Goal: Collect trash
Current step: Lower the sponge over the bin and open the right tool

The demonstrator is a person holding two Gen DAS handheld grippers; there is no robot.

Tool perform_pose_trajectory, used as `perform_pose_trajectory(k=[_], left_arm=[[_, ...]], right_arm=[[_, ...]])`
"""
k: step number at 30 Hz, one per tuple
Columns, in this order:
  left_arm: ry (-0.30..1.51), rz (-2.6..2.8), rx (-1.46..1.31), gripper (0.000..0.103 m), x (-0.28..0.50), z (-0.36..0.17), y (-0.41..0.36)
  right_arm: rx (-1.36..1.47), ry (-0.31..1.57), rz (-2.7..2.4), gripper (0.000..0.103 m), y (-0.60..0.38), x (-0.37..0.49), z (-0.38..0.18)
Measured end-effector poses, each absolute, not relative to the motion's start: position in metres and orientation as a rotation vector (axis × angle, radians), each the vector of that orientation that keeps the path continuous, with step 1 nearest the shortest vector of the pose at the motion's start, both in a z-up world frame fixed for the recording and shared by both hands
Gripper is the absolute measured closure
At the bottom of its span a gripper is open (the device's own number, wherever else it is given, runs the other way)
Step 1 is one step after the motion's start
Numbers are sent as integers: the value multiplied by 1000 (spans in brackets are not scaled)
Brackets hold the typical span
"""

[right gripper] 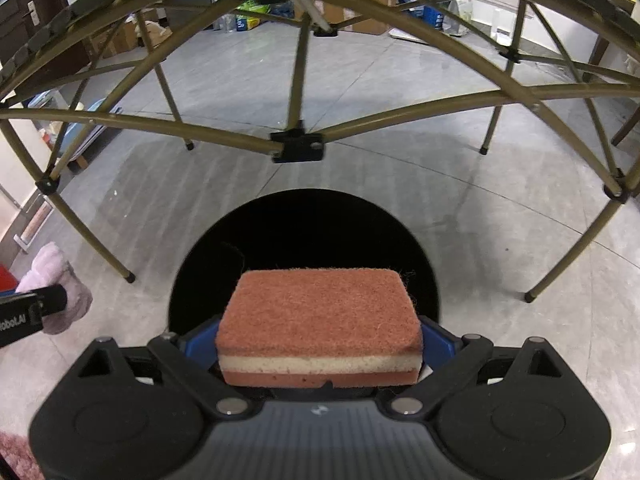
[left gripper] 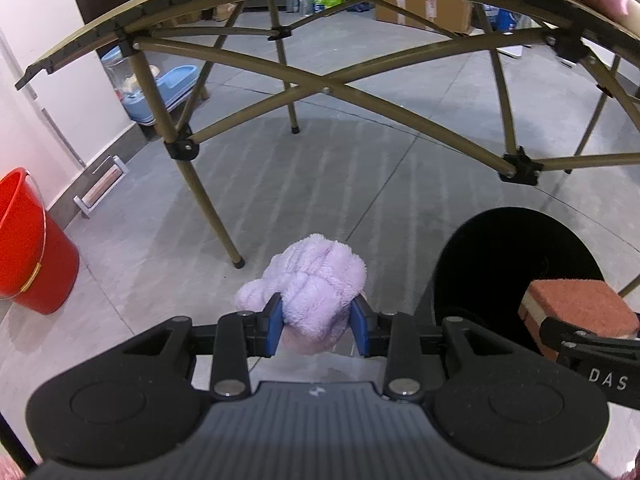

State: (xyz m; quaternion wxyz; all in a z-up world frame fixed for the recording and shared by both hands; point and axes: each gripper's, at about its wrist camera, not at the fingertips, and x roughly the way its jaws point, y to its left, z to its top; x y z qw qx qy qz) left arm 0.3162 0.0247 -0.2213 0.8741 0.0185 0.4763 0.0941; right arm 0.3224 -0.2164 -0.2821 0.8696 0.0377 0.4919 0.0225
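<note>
Clamping a wad of fluffy lilac cloth [left gripper: 316, 288], the left gripper [left gripper: 318, 328] has its blue pads [left gripper: 273, 326] pressed into the fabric from both sides, and the bundle hangs above the grey tiled floor [left gripper: 280, 184] just left of a black bin [left gripper: 516, 264], whose dark round mouth opens upward. To the right, the right gripper [right gripper: 320, 340] is closed on a scouring sponge [right gripper: 320, 320] (rust-red scrub layer on top, a pale foam band, then a red base), holding it by its two short ends with the blue pads peeking out at either side. In the right wrist view the sponge sits directly over the near part of the bin's opening, while the cloth shows at the far left edge, outside the rim. Beyond the bin stands a folding table [left gripper: 132, 12] with khaki crossed struts and black joints, its legs on the tiles. A red bucket [left gripper: 32, 248] with a wire handle rests on the floor at the left near the white wall, and cardboard boxes [left gripper: 424, 8] line the far side of the room
</note>
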Motion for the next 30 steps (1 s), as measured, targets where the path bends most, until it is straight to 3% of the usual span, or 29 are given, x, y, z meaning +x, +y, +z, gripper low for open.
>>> perform_pose_trajectory(k=[20,23,30], left_arm=[[1018,256,33,68,317,-231,48],[1018,258,29,68,316,-231,48],[1020,250,28,68,317,-231,48]], right_arm=[[83,1144,60,5,-184,351,-318],[103,1174,58,0,-188,354,-324],[101,1177,41,0,-194,353,-324]])
